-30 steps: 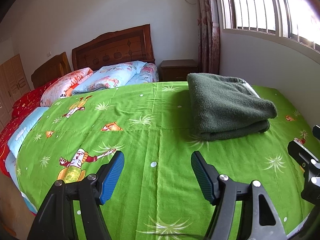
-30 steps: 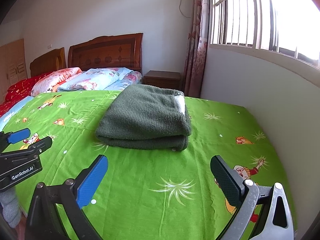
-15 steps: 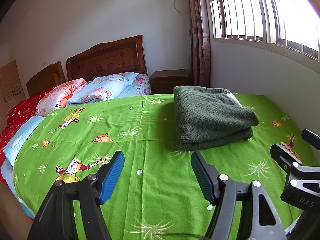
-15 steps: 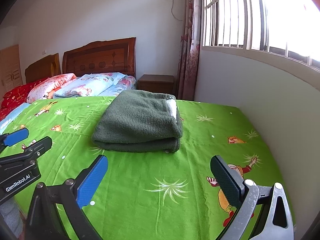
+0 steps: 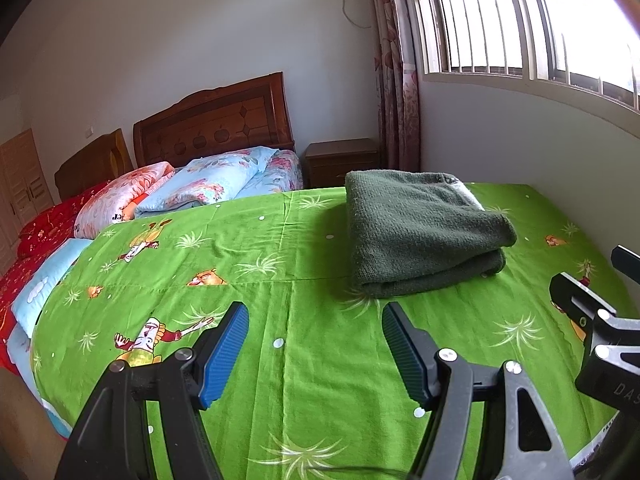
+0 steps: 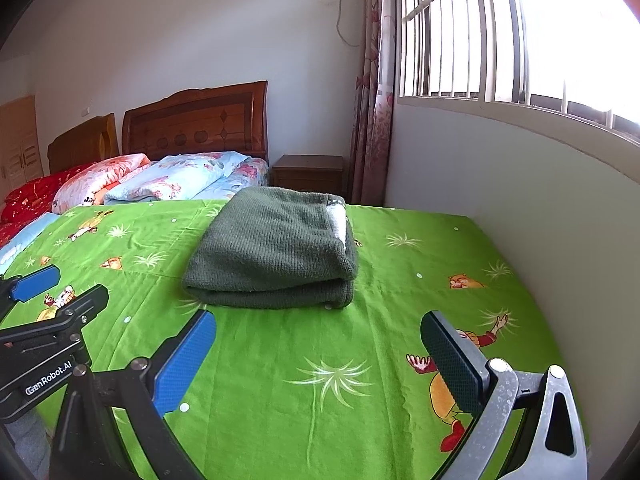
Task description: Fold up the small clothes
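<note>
A dark green knitted garment (image 5: 420,228) lies folded in a thick rectangle on the green cartoon-print bedspread (image 5: 312,360); it also shows in the right wrist view (image 6: 276,252), with a pale lining at its far right edge. My left gripper (image 5: 314,348) is open and empty, held above the bedspread short of the garment and to its left. My right gripper (image 6: 320,360) is open and empty, held above the bedspread short of the garment. Neither gripper touches the cloth.
Folded floral quilts and pillows (image 5: 208,188) lie by the wooden headboards (image 5: 212,124). A wooden nightstand (image 6: 308,174) stands in the corner beside the curtain (image 6: 370,120). A white wall (image 6: 500,188) under a barred window runs along the bed's right side.
Both grippers have drawn back and tilted up from the folded garment, which now sits farther off in both views. The jaws have stayed open and the garment has not moved.
</note>
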{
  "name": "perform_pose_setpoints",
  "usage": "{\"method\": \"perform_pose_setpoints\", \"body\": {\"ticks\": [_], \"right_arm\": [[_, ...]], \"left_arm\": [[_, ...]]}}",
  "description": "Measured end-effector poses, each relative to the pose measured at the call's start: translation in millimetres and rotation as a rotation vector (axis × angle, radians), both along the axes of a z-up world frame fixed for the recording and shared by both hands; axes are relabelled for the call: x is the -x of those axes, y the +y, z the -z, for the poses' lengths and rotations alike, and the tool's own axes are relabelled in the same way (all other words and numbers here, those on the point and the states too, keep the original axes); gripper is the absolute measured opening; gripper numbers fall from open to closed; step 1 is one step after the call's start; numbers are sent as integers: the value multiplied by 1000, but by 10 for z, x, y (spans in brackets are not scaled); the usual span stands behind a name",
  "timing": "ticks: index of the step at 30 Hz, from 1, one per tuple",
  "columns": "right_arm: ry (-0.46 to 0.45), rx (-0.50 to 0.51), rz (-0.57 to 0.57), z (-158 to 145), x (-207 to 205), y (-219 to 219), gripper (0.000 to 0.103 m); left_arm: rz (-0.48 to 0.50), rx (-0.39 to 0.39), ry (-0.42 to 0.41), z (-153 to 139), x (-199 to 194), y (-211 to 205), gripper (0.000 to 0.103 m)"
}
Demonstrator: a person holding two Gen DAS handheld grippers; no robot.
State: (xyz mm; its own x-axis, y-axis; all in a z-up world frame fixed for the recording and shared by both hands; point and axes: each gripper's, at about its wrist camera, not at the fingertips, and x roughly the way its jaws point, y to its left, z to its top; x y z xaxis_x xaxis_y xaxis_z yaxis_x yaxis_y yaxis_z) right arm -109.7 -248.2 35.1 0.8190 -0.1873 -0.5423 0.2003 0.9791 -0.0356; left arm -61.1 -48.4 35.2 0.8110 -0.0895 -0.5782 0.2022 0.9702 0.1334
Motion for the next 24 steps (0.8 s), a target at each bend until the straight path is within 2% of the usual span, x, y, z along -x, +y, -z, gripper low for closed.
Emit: {"method": "perform_pose_setpoints", "body": {"ticks": [24], "right_arm": [[-17,12,-14,-57,83,77,103]], "left_arm": [[2,-7,-13,-37,80,-1,71]]}}
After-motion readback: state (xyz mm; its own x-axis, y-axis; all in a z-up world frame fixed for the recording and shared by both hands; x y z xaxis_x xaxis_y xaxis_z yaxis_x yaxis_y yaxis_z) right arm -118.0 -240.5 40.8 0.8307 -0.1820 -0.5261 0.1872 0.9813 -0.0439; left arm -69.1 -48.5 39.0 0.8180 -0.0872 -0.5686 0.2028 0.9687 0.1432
